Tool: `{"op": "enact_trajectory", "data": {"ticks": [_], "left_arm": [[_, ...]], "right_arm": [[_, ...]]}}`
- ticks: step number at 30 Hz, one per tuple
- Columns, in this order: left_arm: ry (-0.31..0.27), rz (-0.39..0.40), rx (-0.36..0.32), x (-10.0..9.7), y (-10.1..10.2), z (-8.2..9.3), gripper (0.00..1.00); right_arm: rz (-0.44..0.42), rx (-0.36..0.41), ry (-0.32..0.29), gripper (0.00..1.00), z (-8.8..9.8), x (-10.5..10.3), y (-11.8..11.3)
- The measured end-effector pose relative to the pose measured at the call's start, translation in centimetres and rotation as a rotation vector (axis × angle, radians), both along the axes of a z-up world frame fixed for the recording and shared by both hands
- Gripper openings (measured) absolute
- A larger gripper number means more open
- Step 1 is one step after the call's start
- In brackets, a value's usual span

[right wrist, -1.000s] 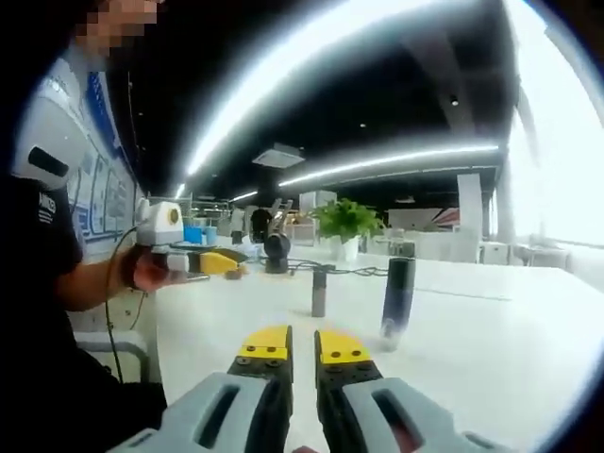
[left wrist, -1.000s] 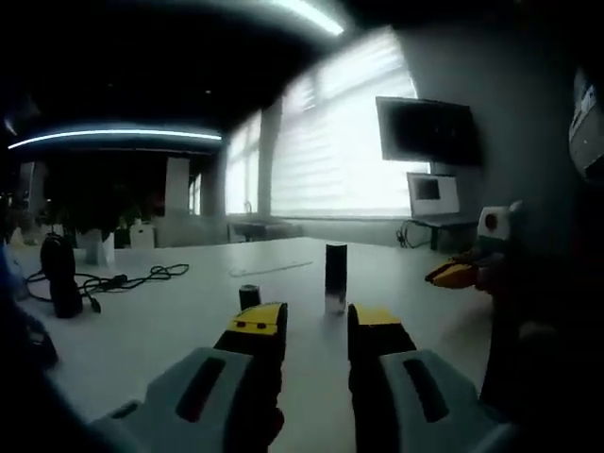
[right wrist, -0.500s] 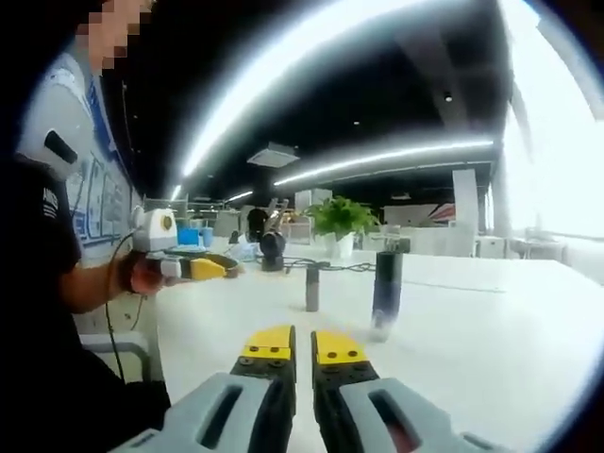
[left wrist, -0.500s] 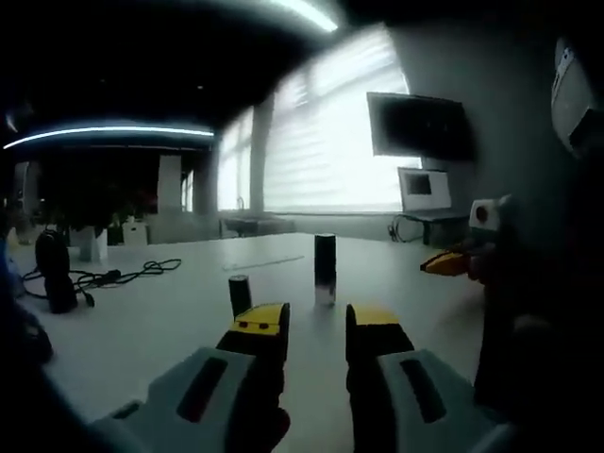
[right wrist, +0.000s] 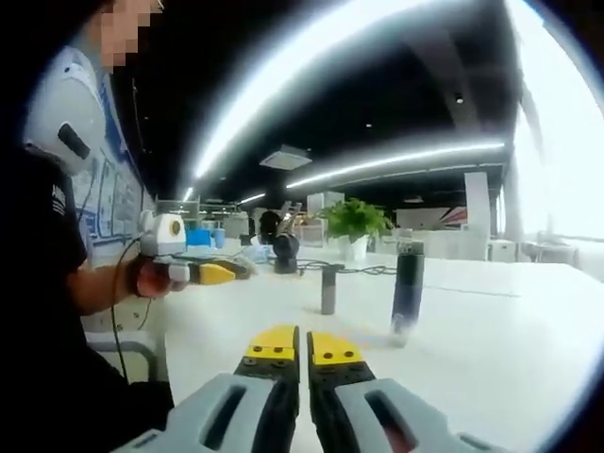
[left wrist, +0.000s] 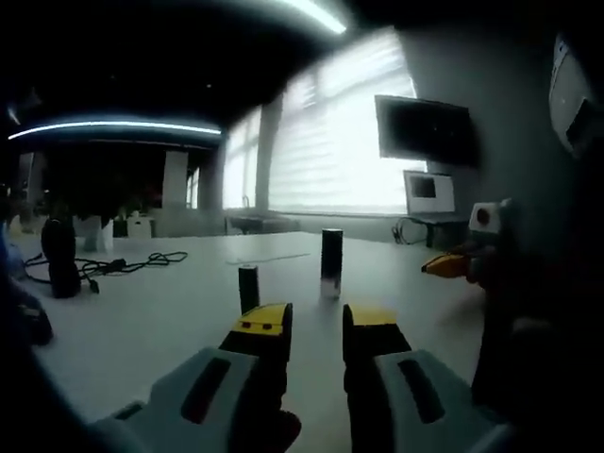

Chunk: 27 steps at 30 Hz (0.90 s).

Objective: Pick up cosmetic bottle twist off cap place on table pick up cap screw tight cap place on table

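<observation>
The cosmetic bottle (left wrist: pixel 331 263) is a slim dark cylinder with a paler, glossy foot, standing upright on the white table (left wrist: pixel 170 311) beyond both grippers, and its small dark cap (left wrist: pixel 248 288) stands upright just beside it — no label or writing can be read on either. The left gripper (left wrist: pixel 314 326) hangs above the table with its yellow-tipped jaws parted and empty; the right gripper (right wrist: pixel 302 345) has its jaws pressed together on nothing.
</observation>
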State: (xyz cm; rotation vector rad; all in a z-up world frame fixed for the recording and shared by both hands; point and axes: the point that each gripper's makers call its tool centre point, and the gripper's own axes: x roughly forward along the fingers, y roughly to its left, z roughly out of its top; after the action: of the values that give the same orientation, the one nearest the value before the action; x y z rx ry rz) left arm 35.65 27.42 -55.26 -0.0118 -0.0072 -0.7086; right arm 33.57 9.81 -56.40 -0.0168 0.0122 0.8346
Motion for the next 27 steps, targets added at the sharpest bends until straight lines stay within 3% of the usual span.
{"op": "enact_trajectory", "data": {"ticks": [7,9,17,27], "left_arm": [[-0.021,0.012,-0.018,0.3,0.2,0.6,0.12],[0.012,0.015,-0.034,0.7,0.0,-0.3,0.12],[-0.025,-0.025,0.017,1.6,-1.9,0.7,0.13],[-0.036,-0.081,0.066,3.3,-4.5,1.4,0.15]], "right_arm": [[0.012,-0.005,-0.001,0.0,-0.3,0.3,-0.5],[-0.008,0.003,0.005,0.0,-0.5,0.4,-0.9],[-0.055,-0.039,-0.018,0.0,0.0,0.7,-2.1],[-0.095,-0.027,-0.042,0.01,0.8,0.6,-2.7]]}}
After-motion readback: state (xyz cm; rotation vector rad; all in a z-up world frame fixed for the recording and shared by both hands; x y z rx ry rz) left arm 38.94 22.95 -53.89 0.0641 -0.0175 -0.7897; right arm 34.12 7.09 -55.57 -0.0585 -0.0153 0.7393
